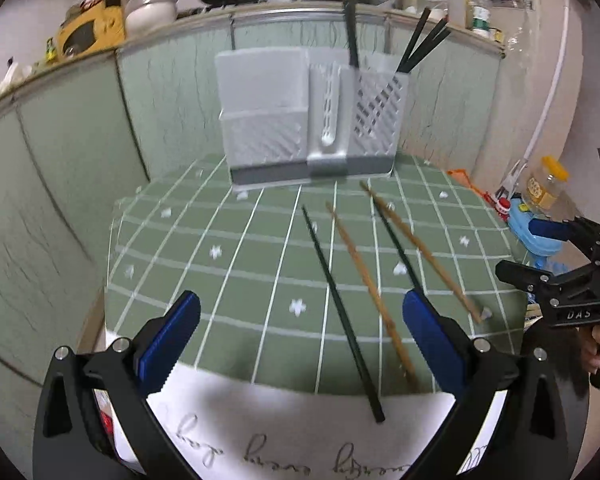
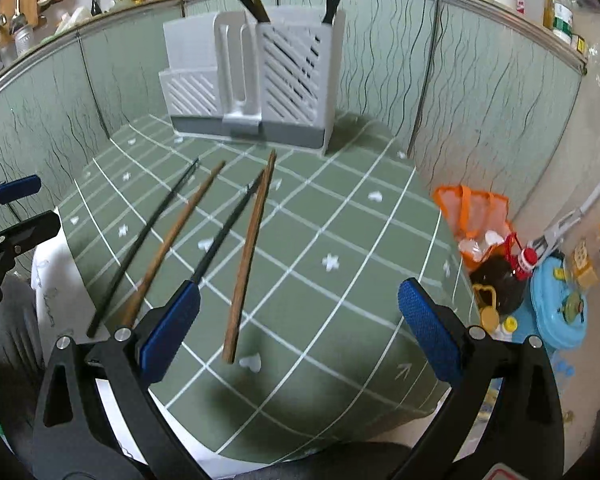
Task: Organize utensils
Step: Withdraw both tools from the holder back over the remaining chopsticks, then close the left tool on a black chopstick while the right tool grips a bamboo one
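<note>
Both the left gripper [image 1: 300,340] and right gripper [image 2: 300,326] hung released and empty above four chopsticks [image 2: 246,258] lying close together at 12 o'clock before the rack [image 2: 292,76], so one pinch might have caught two.

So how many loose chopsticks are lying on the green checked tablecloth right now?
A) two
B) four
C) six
B: two black chopsticks and two brown wooden chopsticks lie on the green checked tablecloth; the others stand in the white slotted plastic utensil holder.
</note>
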Available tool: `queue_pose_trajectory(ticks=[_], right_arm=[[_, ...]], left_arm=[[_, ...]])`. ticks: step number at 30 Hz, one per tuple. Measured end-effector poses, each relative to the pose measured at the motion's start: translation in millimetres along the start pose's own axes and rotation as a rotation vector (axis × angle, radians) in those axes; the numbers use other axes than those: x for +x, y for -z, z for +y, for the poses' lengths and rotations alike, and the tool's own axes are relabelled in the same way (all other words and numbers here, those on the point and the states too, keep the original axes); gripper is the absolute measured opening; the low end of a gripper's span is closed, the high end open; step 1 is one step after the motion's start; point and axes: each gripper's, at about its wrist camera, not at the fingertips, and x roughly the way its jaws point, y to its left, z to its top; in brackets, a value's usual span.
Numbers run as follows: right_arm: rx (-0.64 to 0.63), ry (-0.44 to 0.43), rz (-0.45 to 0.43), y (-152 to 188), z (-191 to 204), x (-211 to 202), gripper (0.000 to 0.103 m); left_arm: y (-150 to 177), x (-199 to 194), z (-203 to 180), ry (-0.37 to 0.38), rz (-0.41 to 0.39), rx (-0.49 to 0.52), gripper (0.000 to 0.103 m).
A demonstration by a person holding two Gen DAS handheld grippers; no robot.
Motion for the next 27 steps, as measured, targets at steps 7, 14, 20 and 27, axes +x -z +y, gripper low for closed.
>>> queue_pose_trajectory(ticks=[7, 14, 20, 27], right_arm=[[-0.011, 0.020, 0.026, 17, 7, 11, 0.095], [-0.016, 0.036, 0.054, 25, 14, 23, 0.089], [-0.033, 0.042, 0.071, 30, 21, 30, 0.078], [-0.034, 0.029, 0.074, 35, 27, 32, 0.057]], left_arm=[[26, 8, 0, -0.048, 0.029, -0.018, 0.099], [47, 12, -1, -0.048, 0.046, -0.049, 0.099], [57, 17, -6, -0.050, 0.059, -0.043, 0.098], [66, 27, -22, -0.036, 0.099, -0.012, 0.080]])
